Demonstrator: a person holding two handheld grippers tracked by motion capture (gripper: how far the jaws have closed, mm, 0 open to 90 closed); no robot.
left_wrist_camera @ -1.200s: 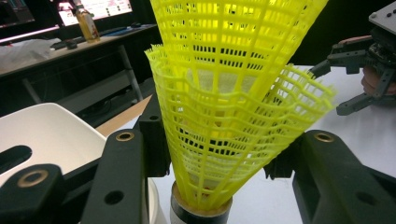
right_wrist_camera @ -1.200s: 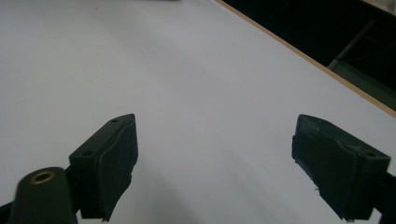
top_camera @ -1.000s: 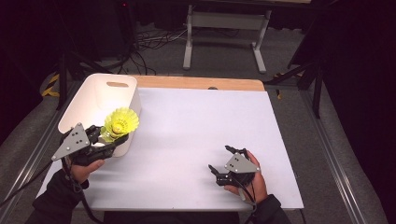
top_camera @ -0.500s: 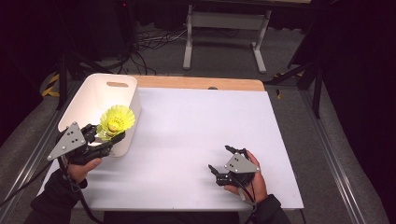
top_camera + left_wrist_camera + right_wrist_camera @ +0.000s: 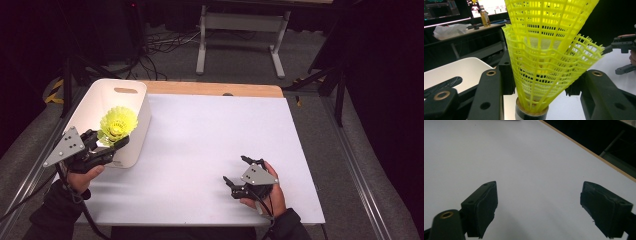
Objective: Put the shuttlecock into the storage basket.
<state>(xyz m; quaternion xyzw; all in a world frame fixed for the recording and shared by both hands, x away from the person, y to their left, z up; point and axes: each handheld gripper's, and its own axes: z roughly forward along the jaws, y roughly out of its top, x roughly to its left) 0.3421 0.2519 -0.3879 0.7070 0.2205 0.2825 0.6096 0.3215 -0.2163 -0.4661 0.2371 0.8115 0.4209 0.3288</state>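
White bin (image 5: 131,98) is seen at the table's left edge. The yellow shuttlecock (image 5: 117,123) is held above the bin's near corner, skirt flared upward, clear of the rim as far as can be judged. In the left gripper view the yellow shuttlecock (image 5: 549,50) is seen between the jaws, which are clamped on its lower skirt just above the dark-banded cork base (image 5: 531,115).

Left gripper (image 5: 107,145): clenched on the shuttlecock, jaws partly apart because of the skirt width between them.

Handling, as judged: very light, so almost no clamp force is needed. The mesh skirt is thin plastic lattice, springy and easily buckled; it is likely deformed if squeezed hard. The base is the stiff part and the better grip point. The narrow skirt neck is acceptable; the wide open end should be avoided. The smooth, tapered plastic could slide out of the pads. Little risk is expected from a short drop into the bin.

White table sheet (image 5: 210,150) is bare in the middle.

Right gripper (image 5: 236,176): rested near the table's front right, jaws released and wide, nothing between them; only the sheet is seen past its pads (image 5: 486,207).
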